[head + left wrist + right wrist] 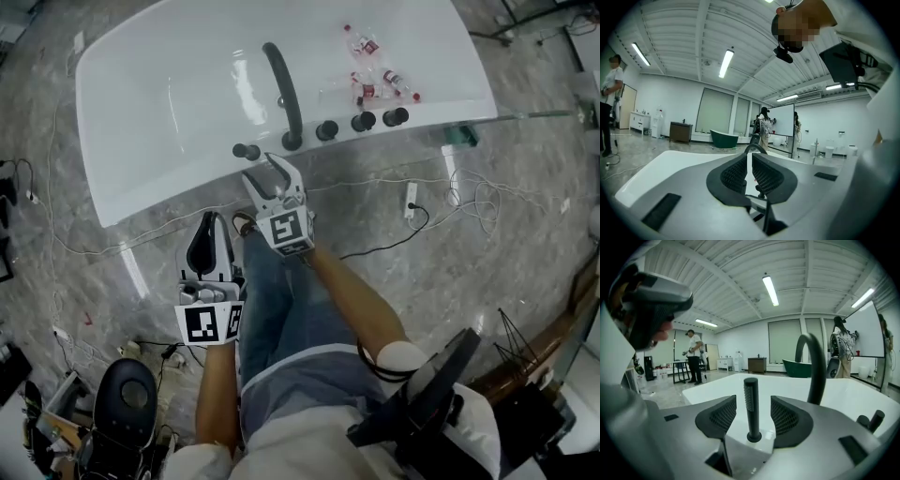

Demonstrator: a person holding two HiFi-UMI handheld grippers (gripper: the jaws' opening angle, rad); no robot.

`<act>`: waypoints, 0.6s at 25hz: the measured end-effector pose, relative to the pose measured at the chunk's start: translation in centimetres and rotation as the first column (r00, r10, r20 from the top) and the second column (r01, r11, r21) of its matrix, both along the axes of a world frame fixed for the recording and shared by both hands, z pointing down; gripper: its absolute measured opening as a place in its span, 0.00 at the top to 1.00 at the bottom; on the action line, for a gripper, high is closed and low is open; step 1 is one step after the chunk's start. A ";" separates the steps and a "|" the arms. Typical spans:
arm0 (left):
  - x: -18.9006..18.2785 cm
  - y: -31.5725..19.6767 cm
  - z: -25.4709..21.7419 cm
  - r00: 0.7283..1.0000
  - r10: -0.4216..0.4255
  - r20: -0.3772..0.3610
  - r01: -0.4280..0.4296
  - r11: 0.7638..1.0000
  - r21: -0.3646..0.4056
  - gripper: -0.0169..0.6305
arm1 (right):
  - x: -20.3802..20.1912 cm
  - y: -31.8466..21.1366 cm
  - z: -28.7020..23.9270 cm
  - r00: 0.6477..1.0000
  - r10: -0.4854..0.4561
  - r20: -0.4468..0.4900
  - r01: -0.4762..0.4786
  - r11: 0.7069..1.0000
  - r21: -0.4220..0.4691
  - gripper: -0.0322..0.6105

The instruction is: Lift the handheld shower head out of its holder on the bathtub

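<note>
The handheld shower head (247, 151) is a slim black stick standing upright in its holder on the white bathtub's (141, 178) near rim. My right gripper (264, 171) points at it from just outside the rim. In the right gripper view the shower head (750, 399) stands between the spread jaws of the right gripper (753, 404), with a gap on each side and no pad touching it. My left gripper (212, 225) hangs lower and further back over the floor, jaws together and empty. In its own view the left gripper (750, 171) shows only a thin slit.
A black arched spout (284, 89) and three black knobs (363, 121) stand along the rim to the right of the shower head. Small bottles (375, 75) lie inside the tub. Cables and a power strip (411, 197) cross the marble floor. People stand far off.
</note>
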State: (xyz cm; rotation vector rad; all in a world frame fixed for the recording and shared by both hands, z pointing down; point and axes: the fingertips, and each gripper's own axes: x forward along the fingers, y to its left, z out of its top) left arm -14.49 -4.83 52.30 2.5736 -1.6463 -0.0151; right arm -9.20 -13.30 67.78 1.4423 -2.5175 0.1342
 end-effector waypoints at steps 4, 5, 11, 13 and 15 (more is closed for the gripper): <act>-2.4 -1.6 6.2 1.000 -0.009 -0.008 0.009 1.000 0.003 0.94 | -2.4 -2.3 8.5 0.998 0.028 -0.058 -0.029 0.999 -0.022 0.62; -3.0 -1.8 7.3 1.000 -0.009 -0.008 0.009 1.000 0.005 0.94 | -2.8 -2.6 9.9 0.997 0.034 -0.066 -0.036 0.999 -0.024 0.62; -7.0 -2.2 10.1 0.999 -0.034 0.005 0.034 0.999 0.019 0.94 | -5.1 -4.9 14.3 0.990 0.049 -0.136 -0.050 0.999 -0.007 0.70; -8.1 -2.1 9.9 0.999 -0.051 0.007 0.051 0.999 0.018 0.94 | -5.1 -5.2 14.4 0.987 0.049 -0.155 -0.054 0.998 -0.026 0.74; -9.1 -1.9 8.9 0.998 -0.063 0.006 0.063 0.998 0.013 0.94 | -5.2 -4.7 13.5 0.985 0.048 -0.166 -0.056 0.997 -0.044 0.74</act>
